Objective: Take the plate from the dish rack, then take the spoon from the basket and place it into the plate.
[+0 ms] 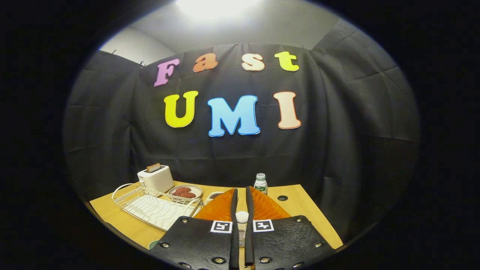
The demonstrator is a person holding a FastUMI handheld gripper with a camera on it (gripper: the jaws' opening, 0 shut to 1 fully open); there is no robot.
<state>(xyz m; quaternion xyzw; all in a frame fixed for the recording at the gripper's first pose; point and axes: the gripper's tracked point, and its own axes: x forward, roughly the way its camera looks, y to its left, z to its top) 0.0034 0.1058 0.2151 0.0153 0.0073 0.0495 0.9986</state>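
In the gripper view the gripper point(242, 204) has its fingers drawn nearly together, and both appear to press on a small white rounded piece, which I take to be the spoon point(242, 216). The orange ribbed plate point(219, 210) lies on the table point(300, 210) at twelve o'clock, just ahead of and under the fingertips, and the white wire dish rack point(150, 206) stands bare at ten o'clock. The spoon looks light, stiff and smooth, so it may slip or pivot in a narrow pinch and is best held mid-handle.
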